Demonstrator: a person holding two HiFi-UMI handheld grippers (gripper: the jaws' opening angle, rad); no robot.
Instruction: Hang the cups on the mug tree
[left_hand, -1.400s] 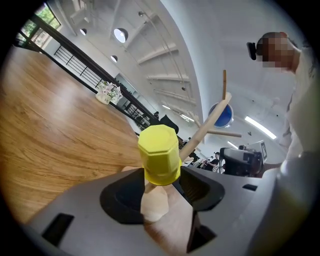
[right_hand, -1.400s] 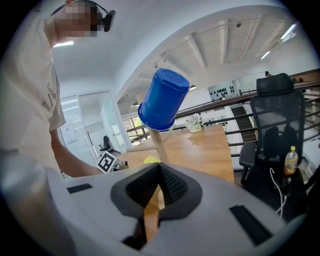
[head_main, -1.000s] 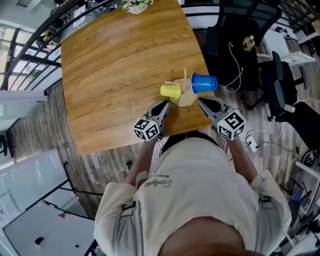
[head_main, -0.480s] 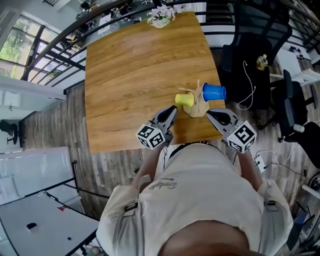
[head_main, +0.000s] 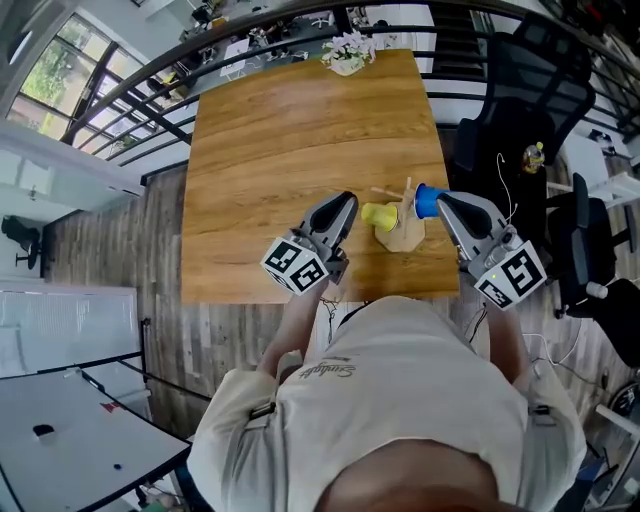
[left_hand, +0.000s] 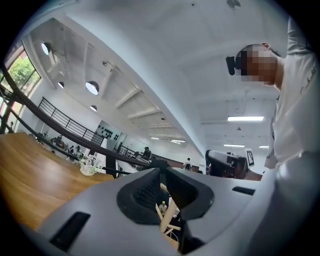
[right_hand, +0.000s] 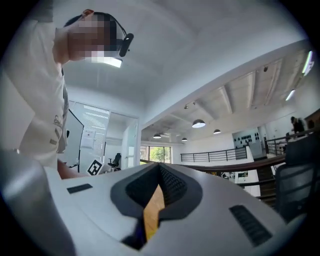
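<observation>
A wooden mug tree (head_main: 403, 232) stands near the front edge of the wooden table (head_main: 280, 140). A yellow cup (head_main: 379, 214) hangs on its left side and a blue cup (head_main: 426, 200) on its right. My left gripper (head_main: 344, 204) is shut and empty, its tip just left of the yellow cup. My right gripper (head_main: 446, 201) is shut and empty too, and its tip overlaps the blue cup. In the left gripper view the shut left gripper (left_hand: 161, 172) shows wooden pegs (left_hand: 167, 216) below its tip. The right gripper (right_hand: 159, 168) points up at the ceiling.
A small vase of flowers (head_main: 347, 52) sits at the table's far edge. Black office chairs (head_main: 515, 85) and a bottle (head_main: 535, 155) are to the right of the table. A railing (head_main: 130, 95) runs along the left. A white table (head_main: 70, 430) stands at the lower left.
Both grippers have risen and moved forward to the mug tree; the right one now covers part of the blue cup. The head view has shifted. Both stay shut.
</observation>
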